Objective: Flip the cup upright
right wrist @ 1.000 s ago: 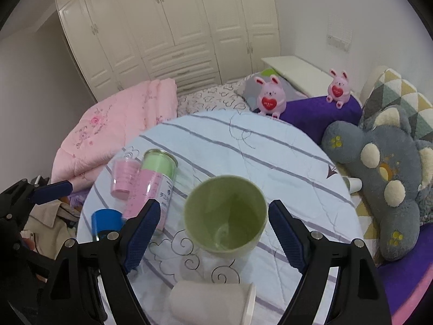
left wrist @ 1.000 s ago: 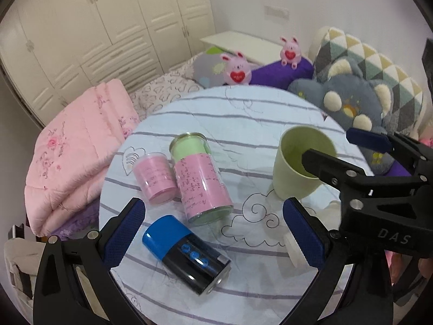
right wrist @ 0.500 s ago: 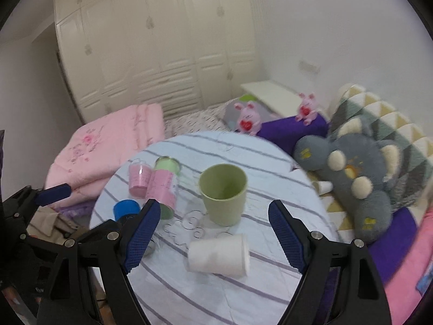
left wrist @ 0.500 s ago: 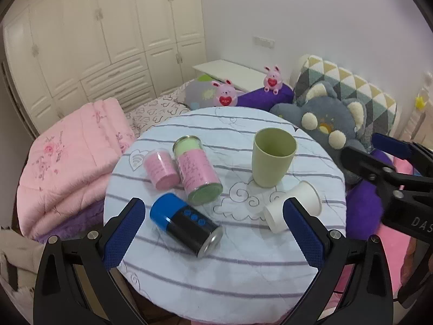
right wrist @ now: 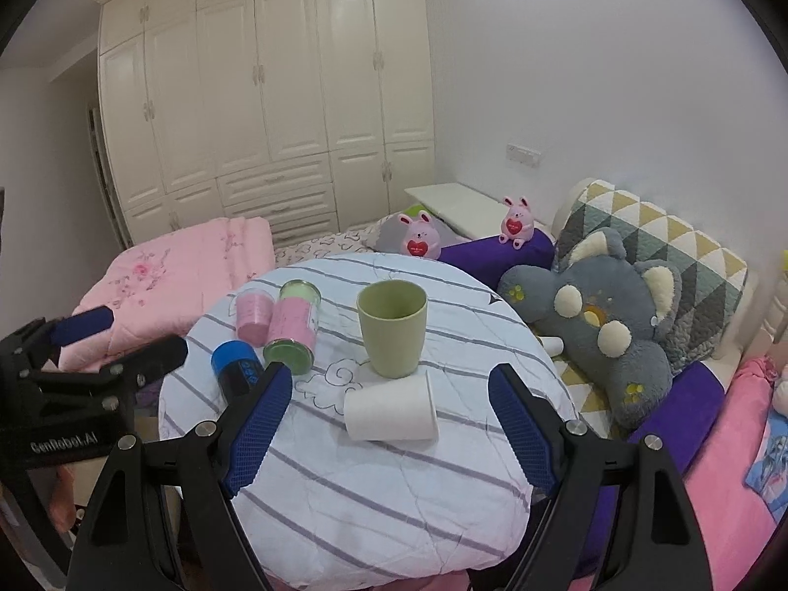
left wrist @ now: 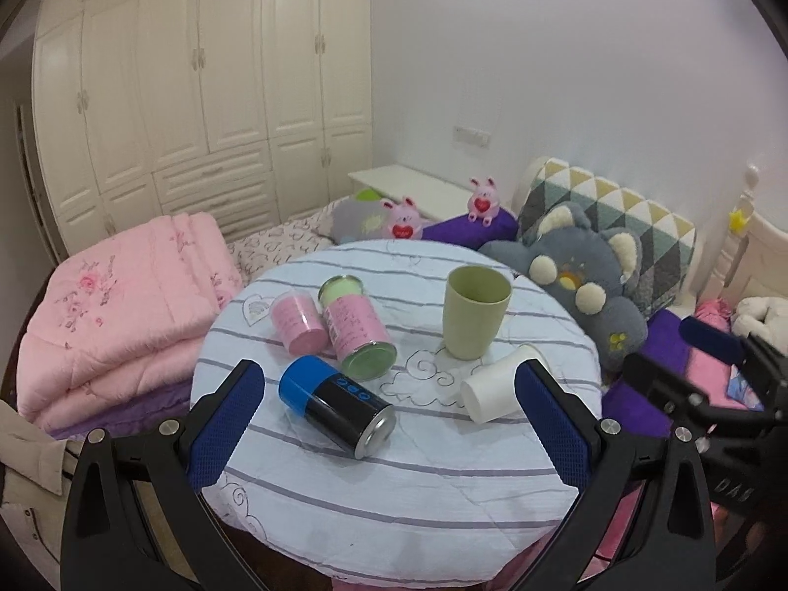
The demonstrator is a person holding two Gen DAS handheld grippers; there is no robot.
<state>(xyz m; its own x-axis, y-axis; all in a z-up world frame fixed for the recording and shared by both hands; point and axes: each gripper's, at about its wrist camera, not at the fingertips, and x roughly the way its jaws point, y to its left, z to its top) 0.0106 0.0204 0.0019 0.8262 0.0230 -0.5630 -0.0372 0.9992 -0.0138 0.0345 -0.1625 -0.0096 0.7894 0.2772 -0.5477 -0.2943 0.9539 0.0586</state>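
Observation:
A green cup (left wrist: 475, 311) stands upright on the round striped table (left wrist: 394, 482); it also shows in the right wrist view (right wrist: 392, 327). A white paper cup (left wrist: 497, 384) lies on its side just in front of it, also in the right wrist view (right wrist: 390, 410). My left gripper (left wrist: 389, 423) is open and empty, held back from the table's near edge. My right gripper (right wrist: 389, 418) is open and empty, also back from the table, facing the two cups.
A blue-capped black can (left wrist: 337, 406), a pink-and-green can (left wrist: 357, 332) and a pink jar (left wrist: 298, 322) lie on the table's left half. A pink quilt (left wrist: 113, 305) lies to the left. Plush toys and pillows (left wrist: 581, 280) lie to the right.
Both grippers have pulled back and up from the table. The green cup, close between the right fingers a second ago, now stands free and far off.

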